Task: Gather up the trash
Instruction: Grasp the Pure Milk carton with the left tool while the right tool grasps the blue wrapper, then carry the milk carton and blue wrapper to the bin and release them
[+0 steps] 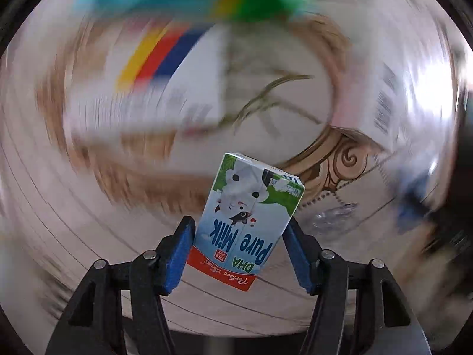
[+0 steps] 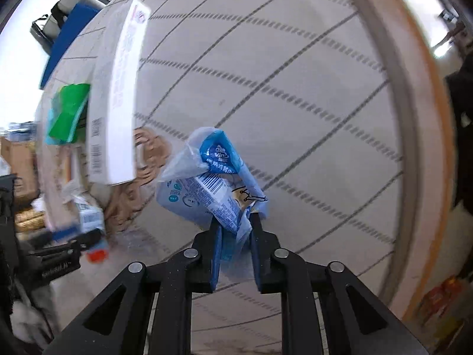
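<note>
My left gripper (image 1: 239, 230) is shut on a small "Pure Milk" carton (image 1: 251, 216), held upside down between the blue pads above the patterned table. The background there is motion-blurred. My right gripper (image 2: 235, 227) is shut on a crumpled blue plastic wrapper (image 2: 207, 183), held above the white gridded tablecloth (image 2: 295, 88). The left gripper with the milk carton also shows blurred at the left edge of the right wrist view (image 2: 88, 230).
A long white box (image 2: 118, 88) lies on the table left of the wrapper, with a green and teal packet (image 2: 66, 112) beside it. A white box with yellow, red and blue stripes (image 1: 153, 85) and a barcoded box (image 1: 381, 100) appear blurred. The table's rim (image 2: 411, 118) curves at right.
</note>
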`<state>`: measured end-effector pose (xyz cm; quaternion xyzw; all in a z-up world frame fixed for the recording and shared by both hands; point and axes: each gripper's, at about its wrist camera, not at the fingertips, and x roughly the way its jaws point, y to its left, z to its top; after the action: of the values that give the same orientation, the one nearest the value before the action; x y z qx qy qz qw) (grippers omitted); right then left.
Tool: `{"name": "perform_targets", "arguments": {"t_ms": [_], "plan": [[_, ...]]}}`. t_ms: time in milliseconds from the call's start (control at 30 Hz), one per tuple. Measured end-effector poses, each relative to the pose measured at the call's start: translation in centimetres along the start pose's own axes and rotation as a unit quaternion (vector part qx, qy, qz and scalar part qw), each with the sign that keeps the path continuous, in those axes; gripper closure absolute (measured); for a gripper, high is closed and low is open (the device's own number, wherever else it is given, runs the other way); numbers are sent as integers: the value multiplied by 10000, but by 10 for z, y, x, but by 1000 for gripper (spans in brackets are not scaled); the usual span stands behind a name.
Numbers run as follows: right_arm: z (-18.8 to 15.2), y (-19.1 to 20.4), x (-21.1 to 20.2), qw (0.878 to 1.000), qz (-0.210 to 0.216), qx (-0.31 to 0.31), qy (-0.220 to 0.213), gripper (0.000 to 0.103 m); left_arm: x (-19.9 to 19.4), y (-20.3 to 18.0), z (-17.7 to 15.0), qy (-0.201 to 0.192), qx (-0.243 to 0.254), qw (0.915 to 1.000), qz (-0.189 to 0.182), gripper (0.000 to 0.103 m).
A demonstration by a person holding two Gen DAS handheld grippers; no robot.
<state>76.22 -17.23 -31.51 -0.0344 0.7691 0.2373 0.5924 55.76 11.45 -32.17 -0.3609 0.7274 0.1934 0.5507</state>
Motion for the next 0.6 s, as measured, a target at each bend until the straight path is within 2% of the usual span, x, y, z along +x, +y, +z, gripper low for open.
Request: {"name": "perform_targets", "arguments": {"t_ms": [33, 100, 167, 267, 333, 367, 400, 467, 500, 600], "plan": [[1, 3, 1, 9999, 63, -63, 60, 72, 2, 11, -3, 29, -306, 9991, -277, 44], [0, 7, -1, 9998, 108, -142, 93, 47, 5, 23, -8, -60, -540, 9972, -516, 44], [-1, 17, -6, 9992, -46, -383, -39, 38, 6, 23, -10, -244, -344, 9988, -251, 44], [-6, 33, -10, 9961, -409, -748, -225, 38, 6, 6, -10, -524, 177, 9977, 384, 44], [-5, 46, -1, 9950, -424, -867, -245, 38, 8, -5, -22, -721, 346, 9945, 680, 45], [-4, 53, 3, 9946, -455, -897, -251, 38, 6, -10, -21, -802, 393, 9933, 731, 45], [-5, 56, 6, 9939, -507, -938, -265, 38, 3, -13, -22, -922, 419, 9919, 766, 59], [-7, 64, 14, 9919, -596, -1083, -295, 38, -3, -30, -29, -1085, 376, 9900, 821, 58], [-7, 71, 20, 9898, -711, -1174, -386, 43, -6, -30, -30, -1179, 342, 9889, 833, 58], [-14, 89, 24, 9826, -901, -1539, -528, 65, -17, -26, -40, -1437, 159, 9846, 981, 58]]}}
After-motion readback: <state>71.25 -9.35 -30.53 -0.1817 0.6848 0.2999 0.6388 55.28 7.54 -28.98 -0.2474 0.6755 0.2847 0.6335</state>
